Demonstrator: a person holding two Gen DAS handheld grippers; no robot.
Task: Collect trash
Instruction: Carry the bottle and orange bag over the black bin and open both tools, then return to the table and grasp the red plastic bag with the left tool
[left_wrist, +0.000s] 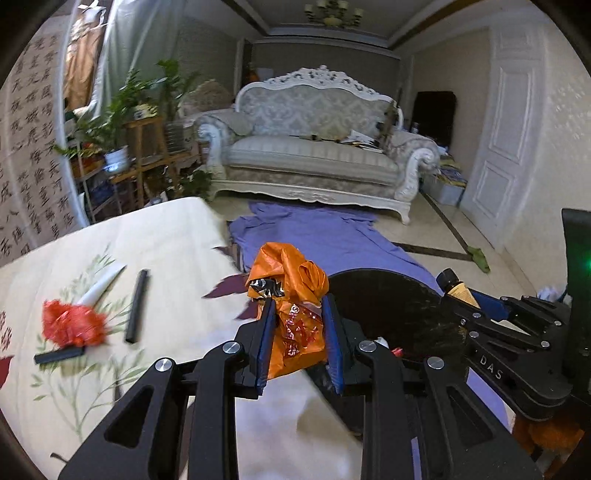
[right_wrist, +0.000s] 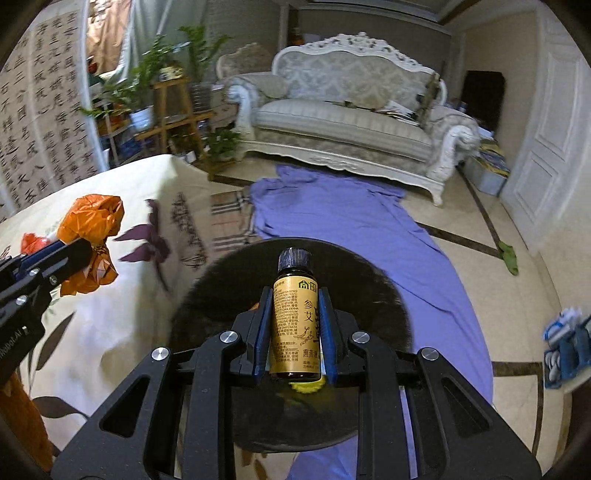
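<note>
My left gripper (left_wrist: 298, 306) is shut on a crumpled orange plastic bag (left_wrist: 291, 295) and holds it at the table's right edge, beside the round black bin (left_wrist: 391, 314). My right gripper (right_wrist: 295, 295) is shut on a small brown bottle with a gold label and black cap (right_wrist: 295, 314), held over the black bin (right_wrist: 229, 295). The bag (right_wrist: 92, 236) and left gripper (right_wrist: 79, 253) show at the left of the right wrist view. The bottle (left_wrist: 458, 290) shows at the right of the left wrist view. A red crumpled wrapper (left_wrist: 72, 325) lies on the table.
The table has a cream floral cloth (left_wrist: 177, 236). On it lie a white paper roll (left_wrist: 101, 284) and two black sticks (left_wrist: 137, 306). A purple sheet (right_wrist: 351, 229) covers the floor before a white sofa (right_wrist: 343, 122). Plants on wooden stands (left_wrist: 144, 147) are at left.
</note>
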